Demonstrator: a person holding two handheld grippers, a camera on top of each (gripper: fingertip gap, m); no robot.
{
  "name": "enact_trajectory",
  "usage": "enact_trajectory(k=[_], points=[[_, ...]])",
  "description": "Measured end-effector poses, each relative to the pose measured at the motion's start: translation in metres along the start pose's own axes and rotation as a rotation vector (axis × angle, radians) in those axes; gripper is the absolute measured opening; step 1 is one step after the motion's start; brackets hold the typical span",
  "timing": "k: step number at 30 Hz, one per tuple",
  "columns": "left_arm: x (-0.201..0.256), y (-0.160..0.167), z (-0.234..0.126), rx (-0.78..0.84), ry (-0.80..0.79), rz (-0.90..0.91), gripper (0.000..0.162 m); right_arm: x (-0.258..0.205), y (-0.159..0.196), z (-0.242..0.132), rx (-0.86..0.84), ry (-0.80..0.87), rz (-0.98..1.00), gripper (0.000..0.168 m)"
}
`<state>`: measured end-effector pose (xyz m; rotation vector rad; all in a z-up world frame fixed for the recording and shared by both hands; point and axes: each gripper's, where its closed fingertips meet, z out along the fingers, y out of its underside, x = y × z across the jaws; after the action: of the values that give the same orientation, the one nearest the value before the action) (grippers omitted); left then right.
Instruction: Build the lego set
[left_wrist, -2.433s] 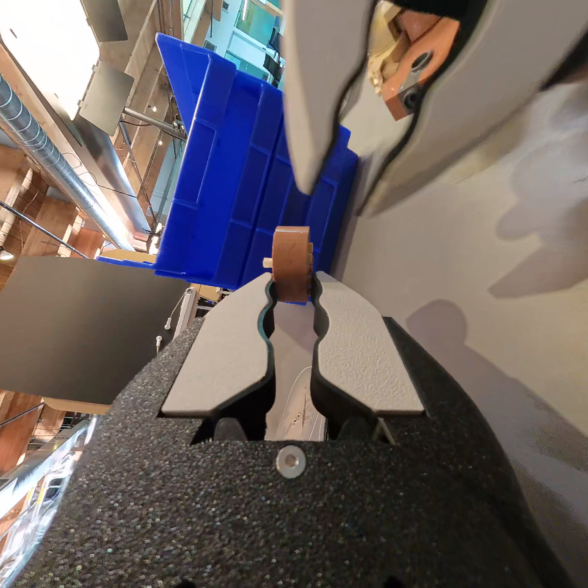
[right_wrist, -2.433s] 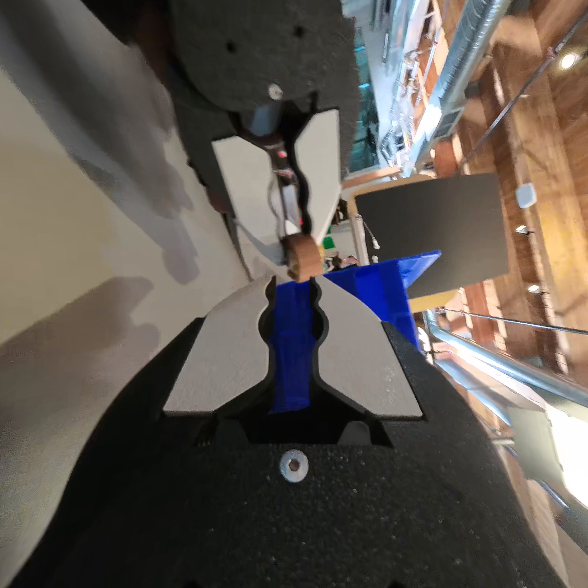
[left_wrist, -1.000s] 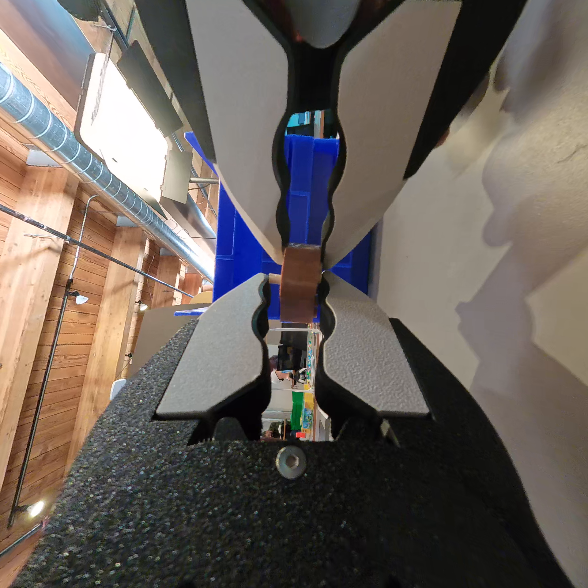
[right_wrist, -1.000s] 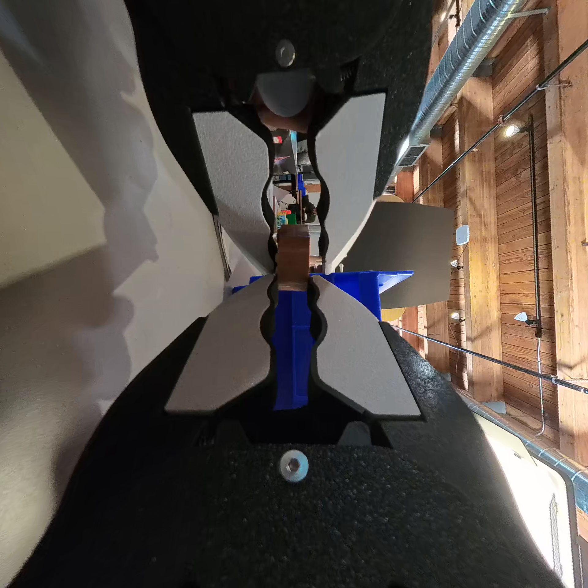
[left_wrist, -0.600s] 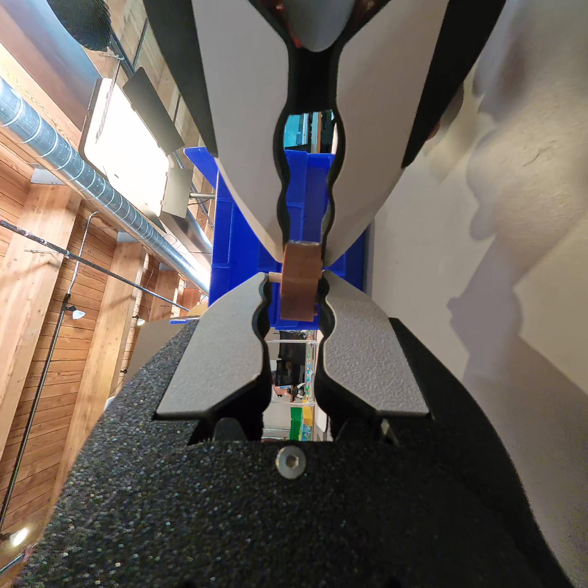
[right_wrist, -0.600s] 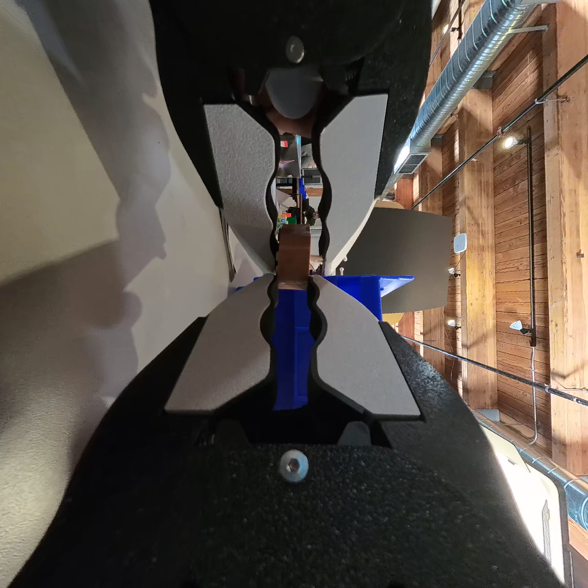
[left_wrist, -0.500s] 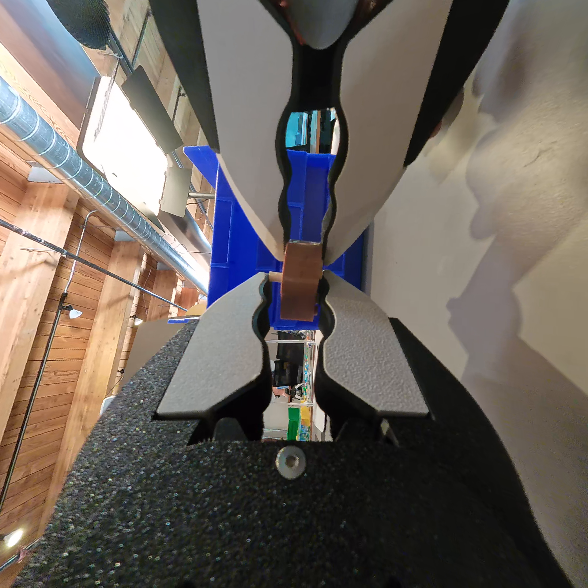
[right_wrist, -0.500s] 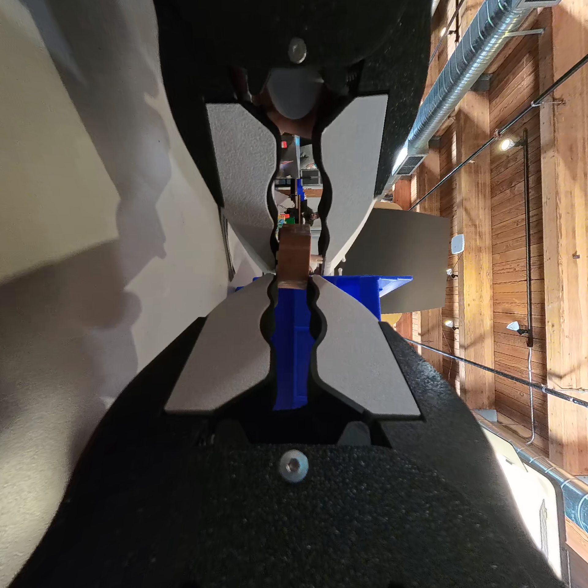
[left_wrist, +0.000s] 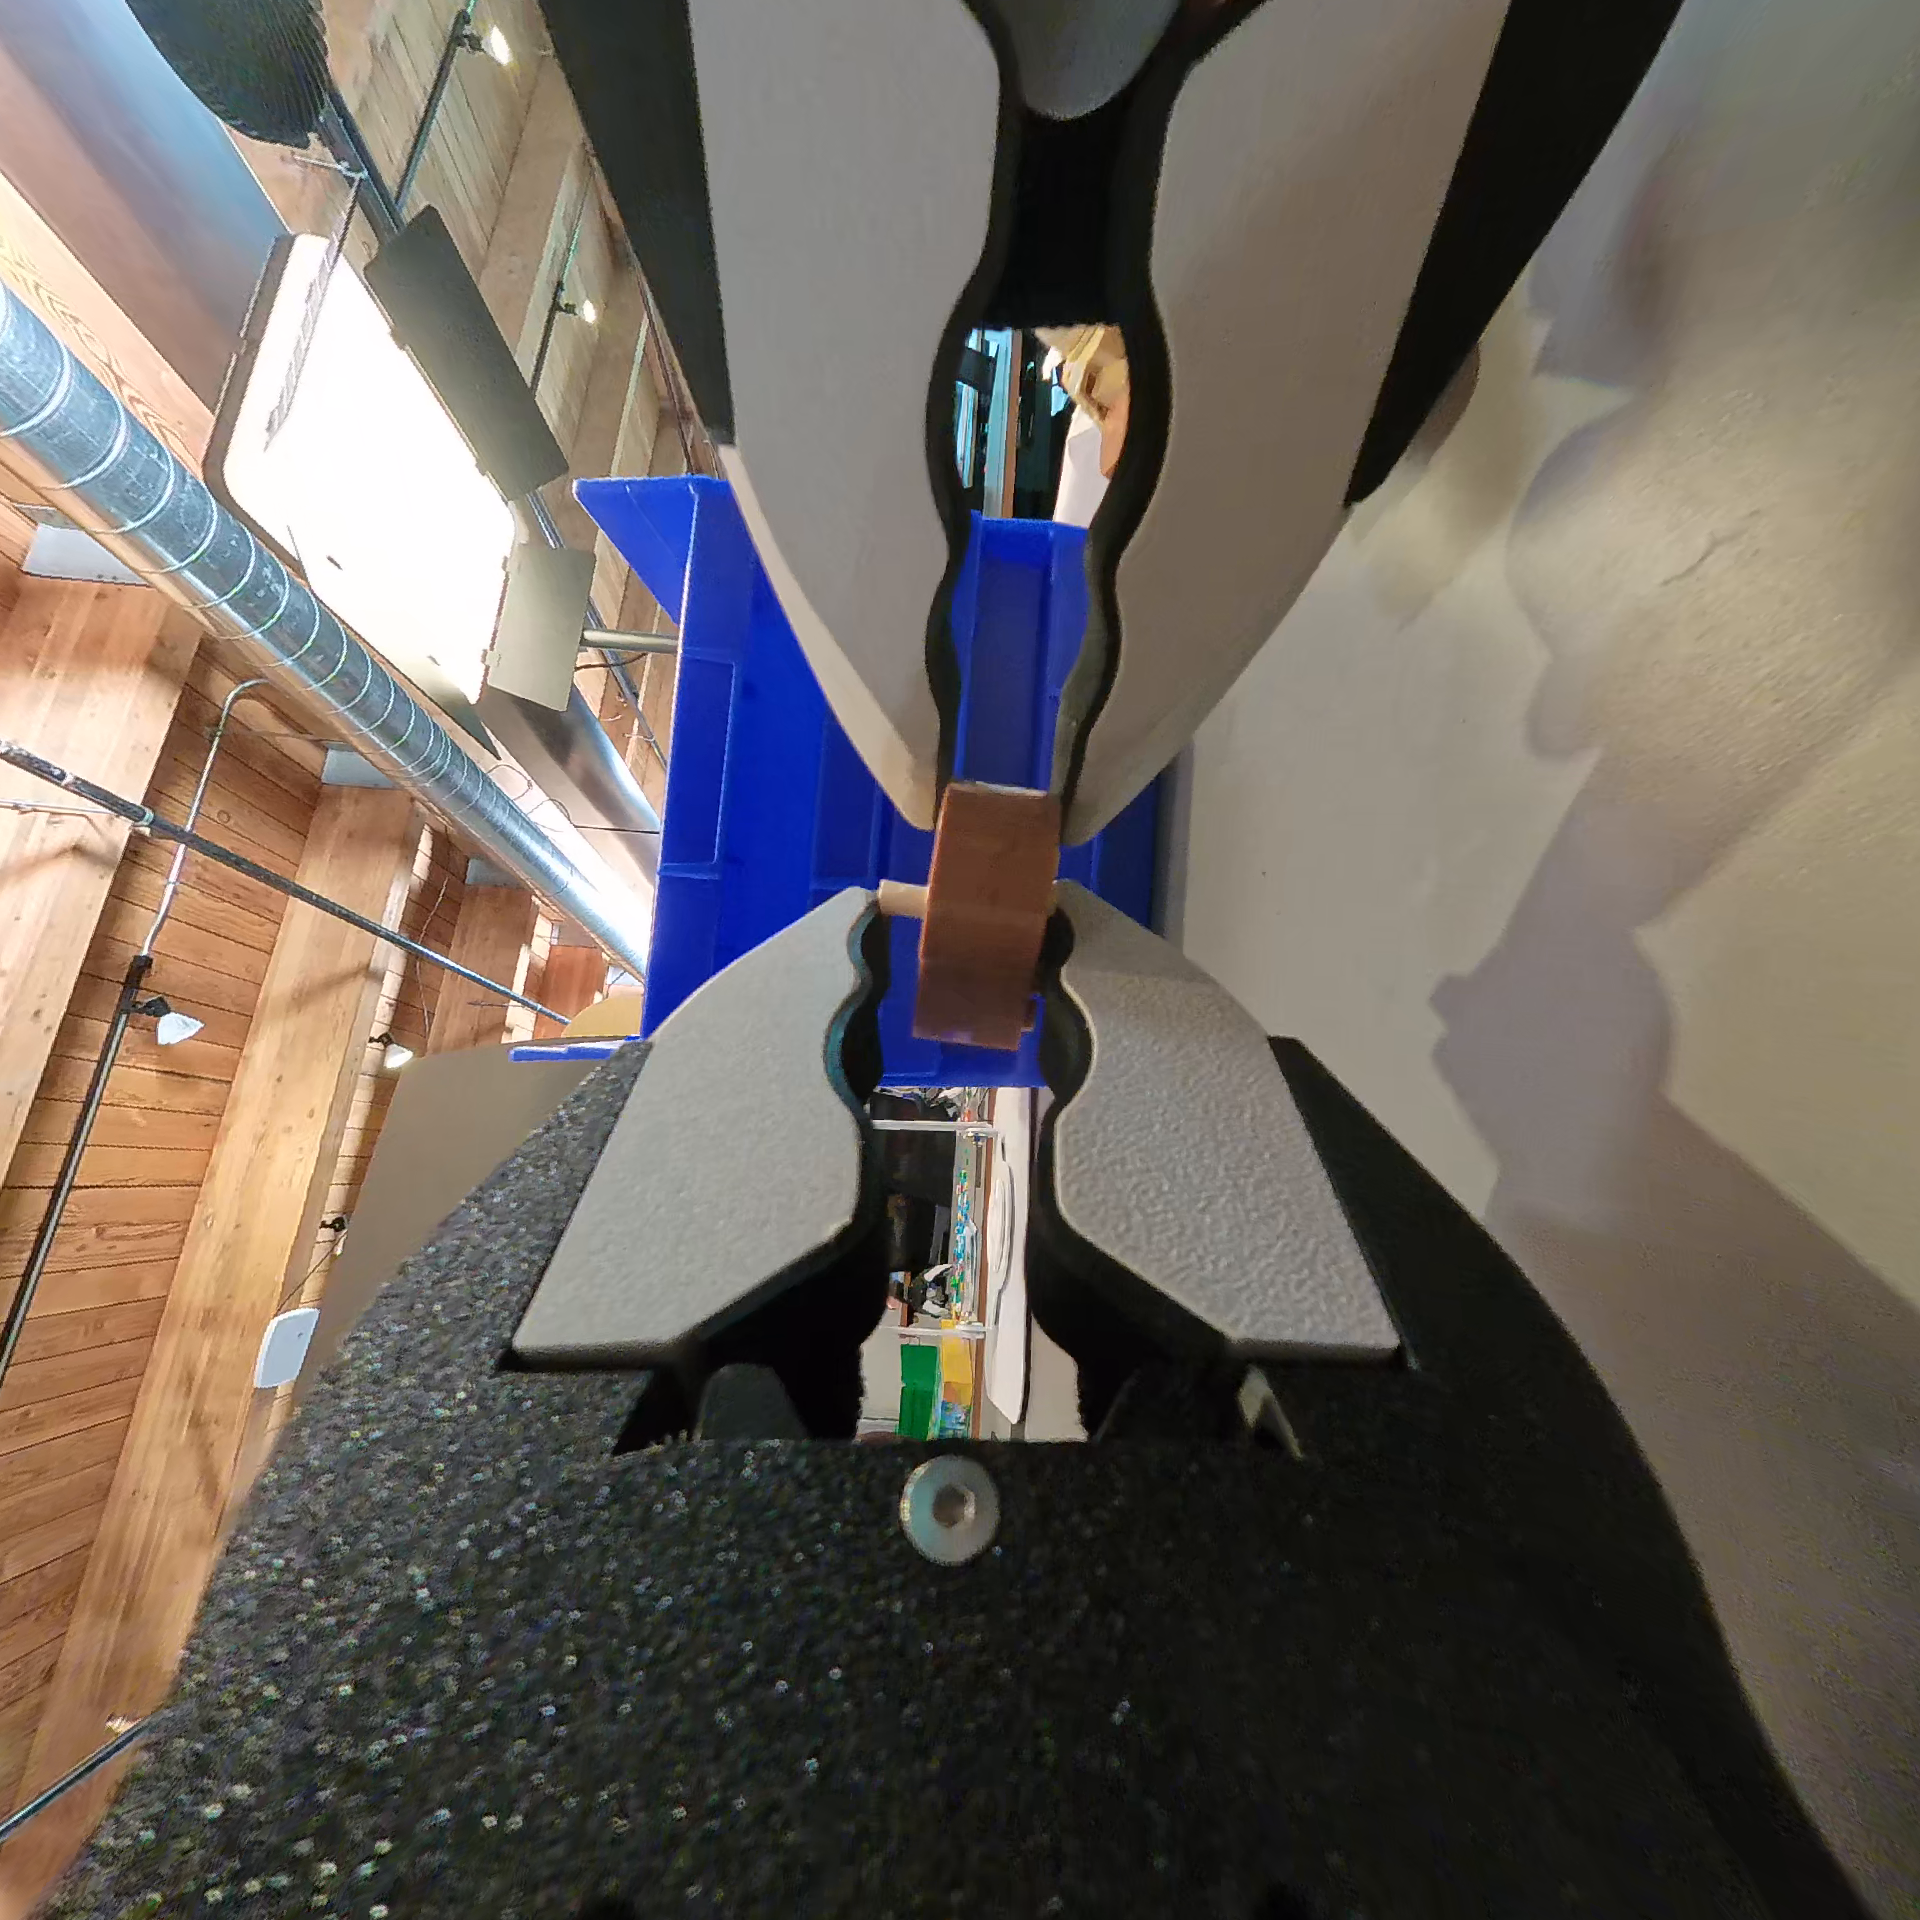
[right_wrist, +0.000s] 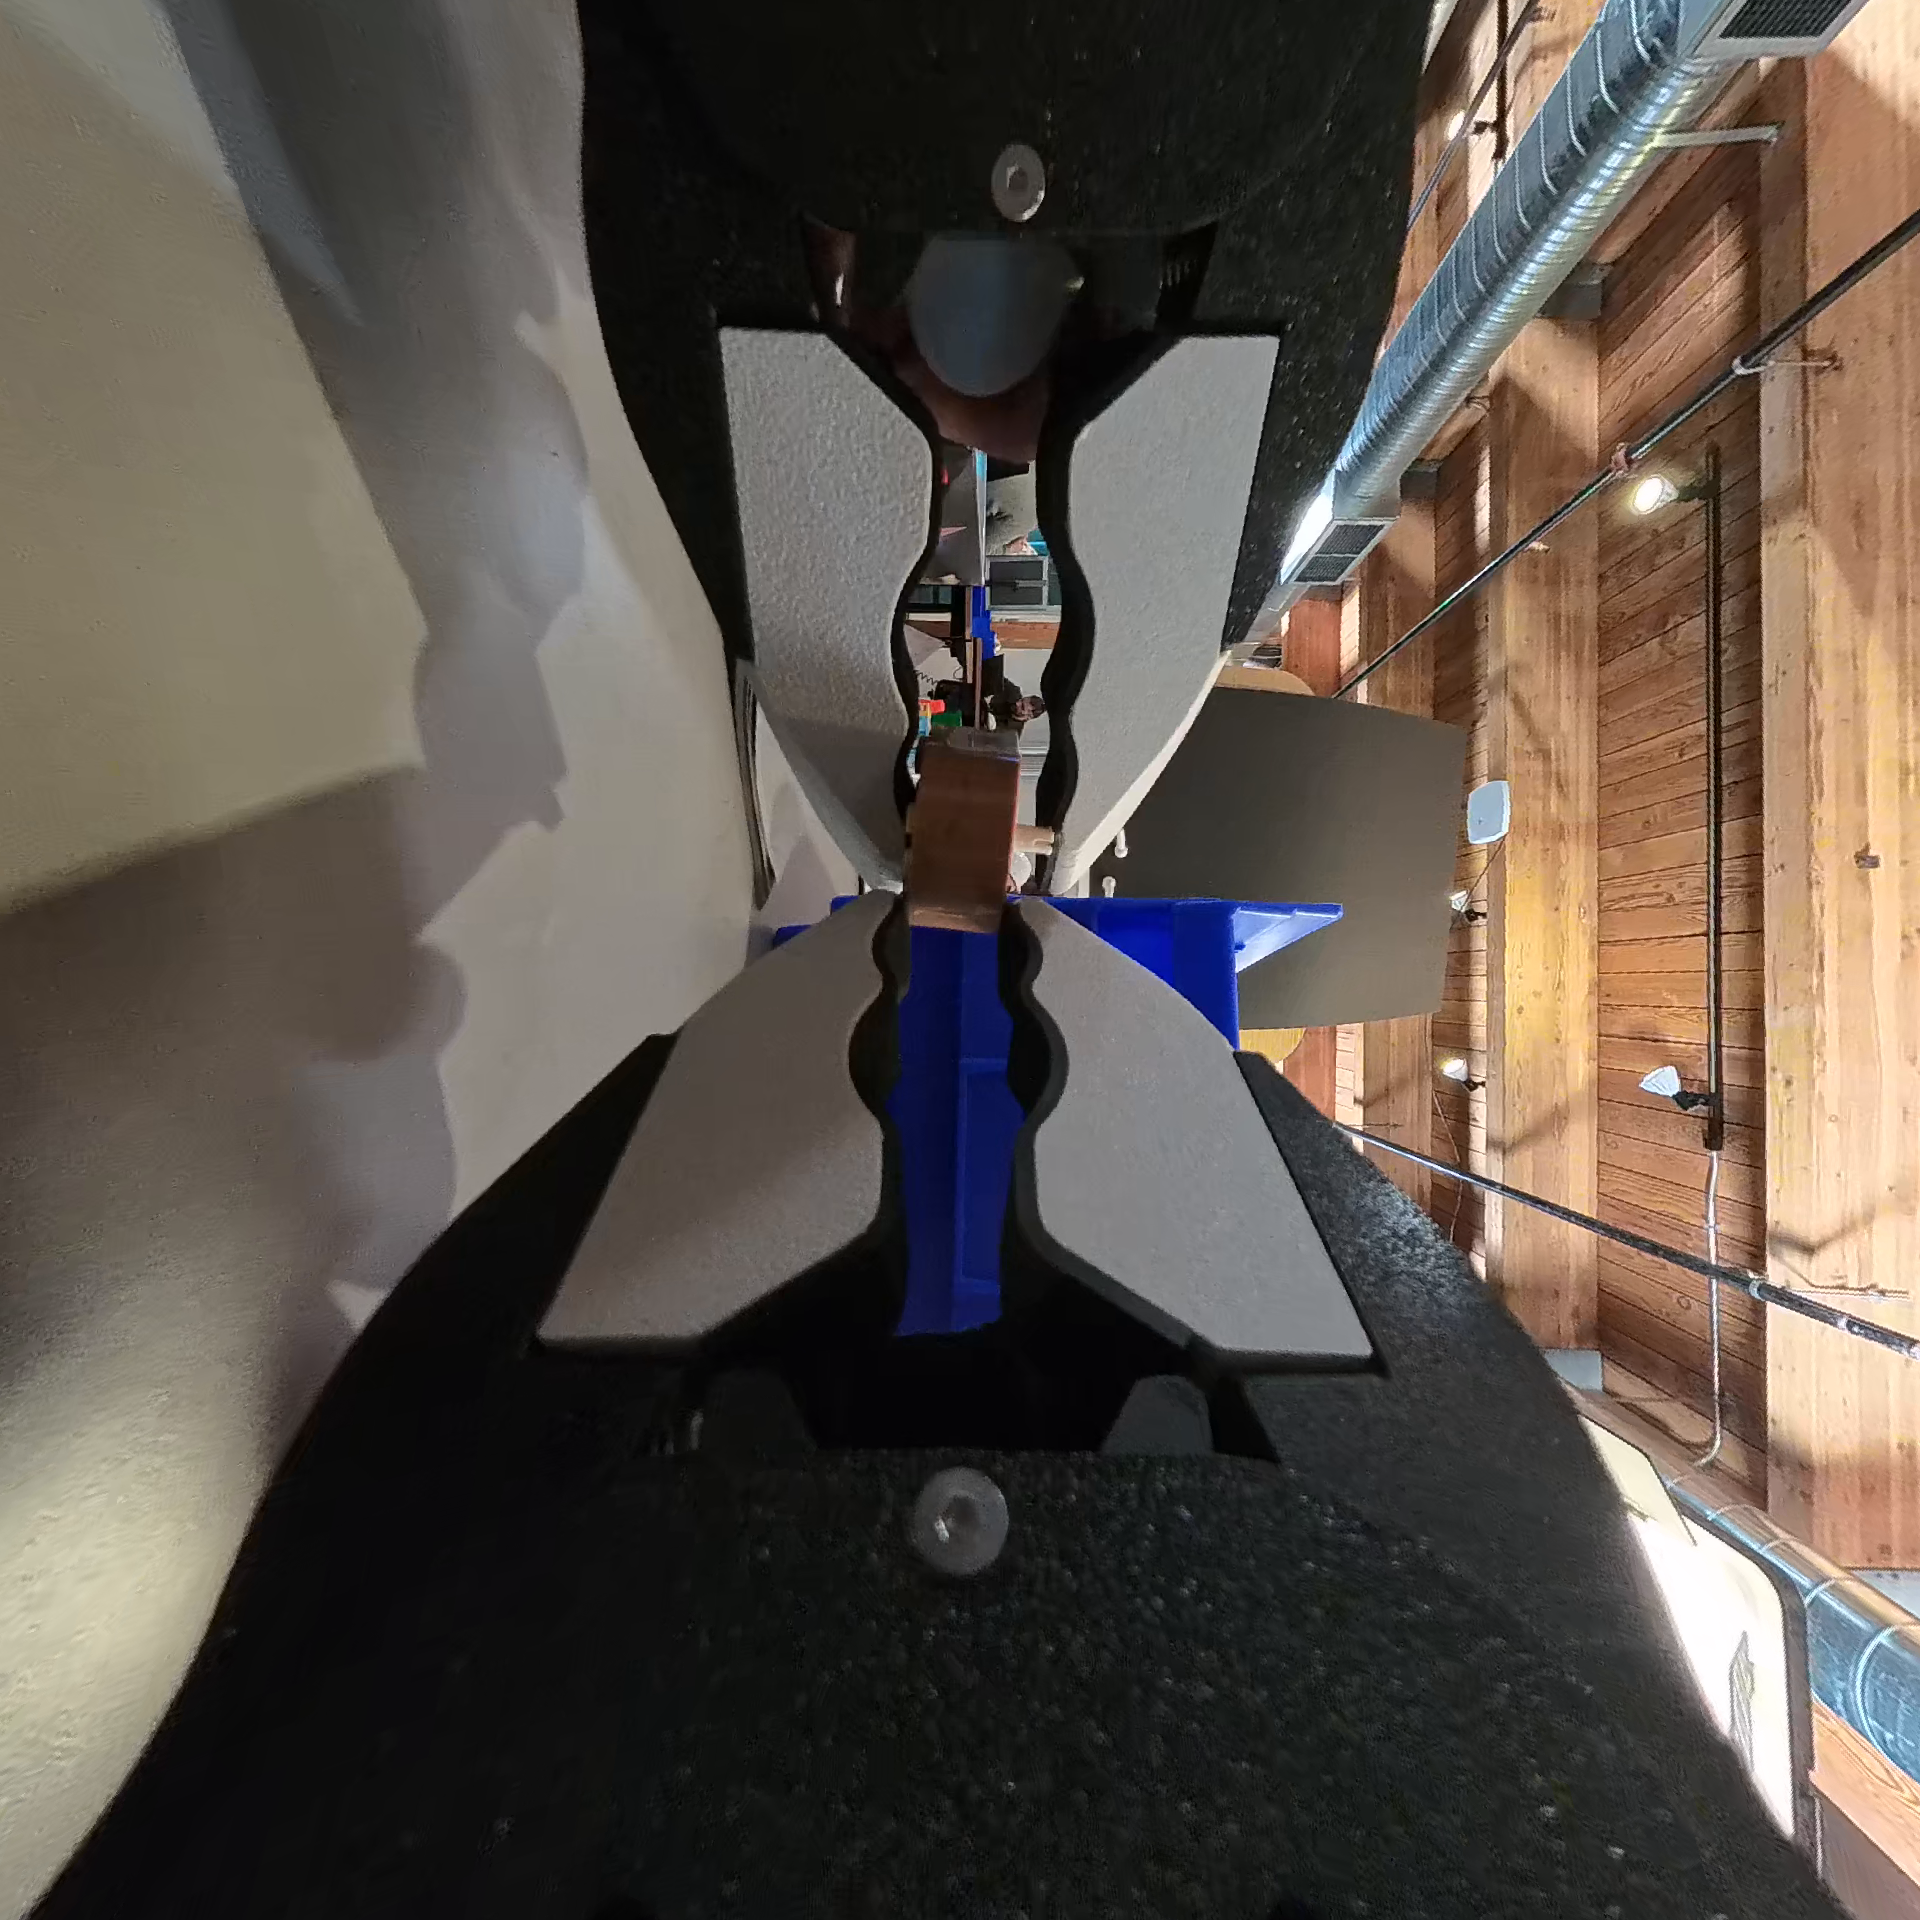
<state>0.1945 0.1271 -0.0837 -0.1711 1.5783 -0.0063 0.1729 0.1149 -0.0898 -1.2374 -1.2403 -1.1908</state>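
Observation:
A brown lego piece with a tan peg on its side is held in the air between both grippers, which point at each other tip to tip. My left gripper is shut on the near part of the piece. The right gripper comes in from the top of the left wrist view, its tips on either side of the far end. In the right wrist view the brown piece sits with its end between my right gripper's tips, and the left gripper holds it from above.
A blue plastic bin stands behind the grippers on the white table; it also shows in the right wrist view. A grey panel stands beyond it. Both views are rolled sideways. Left and right tips are no more than a few centimetres apart.
The right gripper swung round from the side to face the left one head-on, and its tips came onto the far end of the brown piece. In the last half second little has moved.

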Motion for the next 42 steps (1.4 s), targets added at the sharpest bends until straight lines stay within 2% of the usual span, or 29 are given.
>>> enact_trajectory(k=[6, 13, 18, 22, 29, 34, 35, 42], points=[[-0.003, 0.000, -0.001, -0.022, 0.000, -0.018, 0.027, 0.003, -0.001, 0.001, -0.011, 0.034, 0.014, 0.016], [-0.003, 0.003, 0.006, -0.124, -0.018, 0.047, 0.026, 0.002, 0.008, 0.009, -0.109, 0.066, -0.015, 0.019], [-0.014, 0.005, 0.004, -0.150, -0.060, 0.009, 0.027, 0.012, 0.011, 0.007, -0.115, 0.108, 0.030, 0.018], [-0.010, -0.010, 0.000, -0.054, -0.015, 0.008, 0.027, 0.011, 0.012, 0.007, -0.098, 0.080, 0.026, 0.027], [-0.011, -0.011, 0.000, -0.062, -0.016, 0.004, 0.027, 0.009, 0.010, 0.007, -0.102, 0.083, -0.012, 0.029], [-0.013, -0.010, 0.000, -0.064, -0.037, 0.050, 0.027, 0.012, 0.012, 0.005, -0.105, 0.086, -0.016, 0.024], [-0.013, -0.010, -0.001, -0.053, -0.035, 0.052, 0.027, 0.013, 0.012, 0.004, -0.100, 0.094, -0.023, 0.018], [-0.010, -0.011, -0.003, 0.003, -0.009, 0.032, 0.026, 0.013, 0.010, 0.001, -0.062, 0.081, -0.032, 0.018]])
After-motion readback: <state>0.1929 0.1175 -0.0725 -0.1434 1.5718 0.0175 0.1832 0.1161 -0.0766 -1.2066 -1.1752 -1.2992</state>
